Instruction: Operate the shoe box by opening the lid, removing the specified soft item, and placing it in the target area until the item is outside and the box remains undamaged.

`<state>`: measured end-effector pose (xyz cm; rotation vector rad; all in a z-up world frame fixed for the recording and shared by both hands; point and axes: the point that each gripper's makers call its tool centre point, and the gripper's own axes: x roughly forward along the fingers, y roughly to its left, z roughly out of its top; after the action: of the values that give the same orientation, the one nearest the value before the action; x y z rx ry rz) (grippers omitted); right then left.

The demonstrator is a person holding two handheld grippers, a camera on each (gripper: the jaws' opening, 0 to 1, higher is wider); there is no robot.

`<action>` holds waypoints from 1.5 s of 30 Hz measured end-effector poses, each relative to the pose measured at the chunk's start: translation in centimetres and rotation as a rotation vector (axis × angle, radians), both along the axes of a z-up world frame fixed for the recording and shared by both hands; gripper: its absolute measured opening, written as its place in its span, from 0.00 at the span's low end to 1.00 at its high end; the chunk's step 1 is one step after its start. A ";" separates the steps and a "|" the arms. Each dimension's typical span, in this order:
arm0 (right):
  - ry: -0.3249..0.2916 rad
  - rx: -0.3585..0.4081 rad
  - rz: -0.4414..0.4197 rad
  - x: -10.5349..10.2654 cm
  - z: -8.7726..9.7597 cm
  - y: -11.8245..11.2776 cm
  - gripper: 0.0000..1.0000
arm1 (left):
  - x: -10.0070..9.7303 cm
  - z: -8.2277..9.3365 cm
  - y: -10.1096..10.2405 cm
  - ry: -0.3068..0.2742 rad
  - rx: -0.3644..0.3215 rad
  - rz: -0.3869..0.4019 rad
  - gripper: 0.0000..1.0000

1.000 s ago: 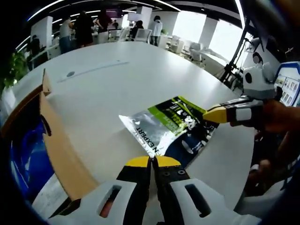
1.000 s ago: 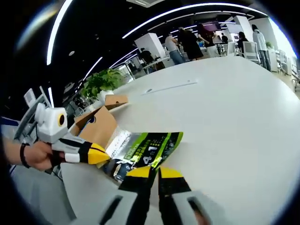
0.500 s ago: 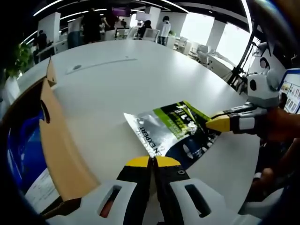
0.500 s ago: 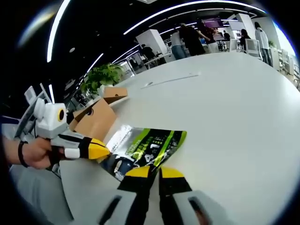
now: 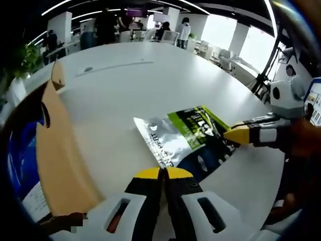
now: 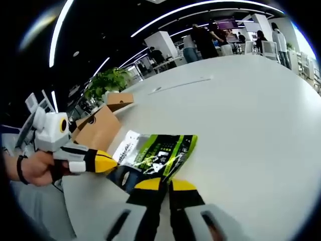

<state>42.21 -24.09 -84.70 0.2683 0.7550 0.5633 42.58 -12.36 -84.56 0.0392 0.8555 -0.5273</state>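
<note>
Green and silver pouch [image 5: 188, 138] flat on the white table [image 5: 125, 90] outside the open cardboard box [image 5: 55, 150], right gripper [image 6: 164, 185] pinching its edge, left gripper [image 5: 164, 173] closed on nothing beside it.

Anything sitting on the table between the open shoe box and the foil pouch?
No. In the left gripper view, bare white table separates the shoe box from the foil pouch; the right gripper view shows them close together.

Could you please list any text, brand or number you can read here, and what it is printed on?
"EXPERT": partly legible, on the silver end of the pouch.
Large pale characters on the pouch's green band: too blurred to read.
White label inside the shoe box: too small to read.
</note>
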 end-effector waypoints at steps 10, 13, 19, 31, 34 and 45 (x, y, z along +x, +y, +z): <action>0.001 0.003 -0.012 0.9 0.5 0.0 0.01 | 1.4 0.4 -0.1 -0.016 0.028 0.014 0.00; 0.000 -0.001 -0.015 1.5 0.5 -0.2 0.01 | 2.0 0.5 -0.2 -0.020 0.026 0.020 0.00; -0.001 0.001 -0.021 2.6 0.6 -0.2 0.02 | 3.1 0.6 -0.1 -0.026 0.036 0.030 0.00; -0.009 0.006 -0.027 4.9 0.7 0.0 0.03 | 4.4 0.6 0.1 -0.029 0.043 0.090 0.02; -0.011 0.006 -0.030 5.2 0.8 0.1 0.04 | 4.6 0.7 0.0 -0.031 0.043 0.100 0.04; -0.012 0.006 -0.027 4.8 1.1 0.4 0.10 | 4.4 0.9 0.4 -0.047 0.086 0.116 0.11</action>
<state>47.00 -23.67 -83.61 0.2797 0.7369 0.5411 47.02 -11.96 -83.66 0.0796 0.8285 -0.3793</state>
